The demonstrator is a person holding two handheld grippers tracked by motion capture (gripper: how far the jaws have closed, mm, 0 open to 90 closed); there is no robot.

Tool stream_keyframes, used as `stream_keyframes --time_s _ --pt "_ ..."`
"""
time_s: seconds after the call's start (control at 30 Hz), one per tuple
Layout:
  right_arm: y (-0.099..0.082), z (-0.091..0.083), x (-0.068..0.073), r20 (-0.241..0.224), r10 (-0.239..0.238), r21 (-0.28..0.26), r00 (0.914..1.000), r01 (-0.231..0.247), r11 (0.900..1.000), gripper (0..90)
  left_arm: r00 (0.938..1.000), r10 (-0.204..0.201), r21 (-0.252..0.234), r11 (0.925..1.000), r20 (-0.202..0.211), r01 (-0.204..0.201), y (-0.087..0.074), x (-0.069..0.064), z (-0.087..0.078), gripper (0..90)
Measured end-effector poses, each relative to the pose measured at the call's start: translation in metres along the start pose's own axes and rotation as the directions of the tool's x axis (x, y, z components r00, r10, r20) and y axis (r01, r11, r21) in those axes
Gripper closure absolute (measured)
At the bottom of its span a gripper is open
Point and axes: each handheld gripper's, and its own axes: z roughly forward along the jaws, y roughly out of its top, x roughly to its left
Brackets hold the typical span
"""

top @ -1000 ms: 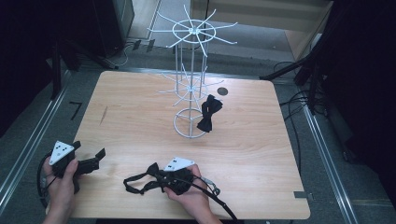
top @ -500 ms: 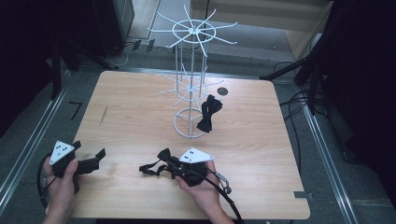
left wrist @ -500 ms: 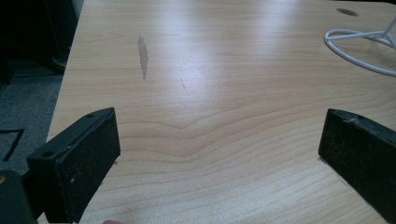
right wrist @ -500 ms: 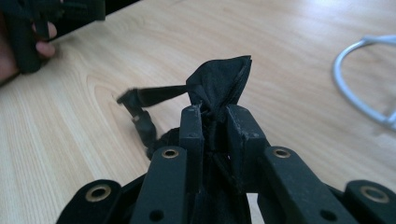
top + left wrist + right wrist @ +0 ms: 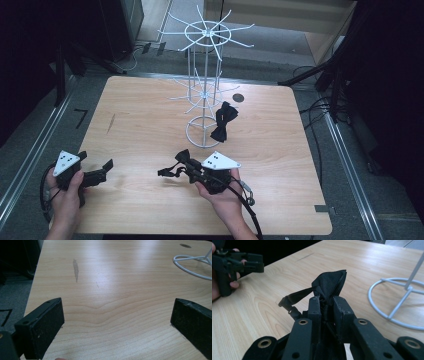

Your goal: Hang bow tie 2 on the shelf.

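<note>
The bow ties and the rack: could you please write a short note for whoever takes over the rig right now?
Right gripper: shut on a black bow tie, held above the table, strap dangling.
Left gripper: open, with nothing between its jaws, low over the table's near left corner.
White wire rack: upright at the table's far middle.
Second bow tie: beside the rack's base ring; whether it hangs from a lower arm I cannot tell.
Done: one tie picked up.
Left, probably: hang the held tie on a rack arm.

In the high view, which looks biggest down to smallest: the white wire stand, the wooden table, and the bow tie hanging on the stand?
1. wooden table
2. white wire stand
3. bow tie hanging on it
</note>
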Motion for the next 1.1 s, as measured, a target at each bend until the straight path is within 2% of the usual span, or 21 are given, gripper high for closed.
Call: stream_keyframes --time_s 0.6,1.1 --pt "0.018 -0.023 -0.014 0.047 0.019 -0.088 0.9987 -0.015 0.996 78.1 1.0 0.001 0.0 1.0 0.0 -0.001 0.0 0.0 0.0 0.0" --pt "0.034 -0.04 -0.022 0.077 0.033 -0.164 0.9965 -0.02 0.9863 78.0 1.0 0.002 0.006 1.0 0.002 -0.002 0.0 0.0 0.0 0.0"
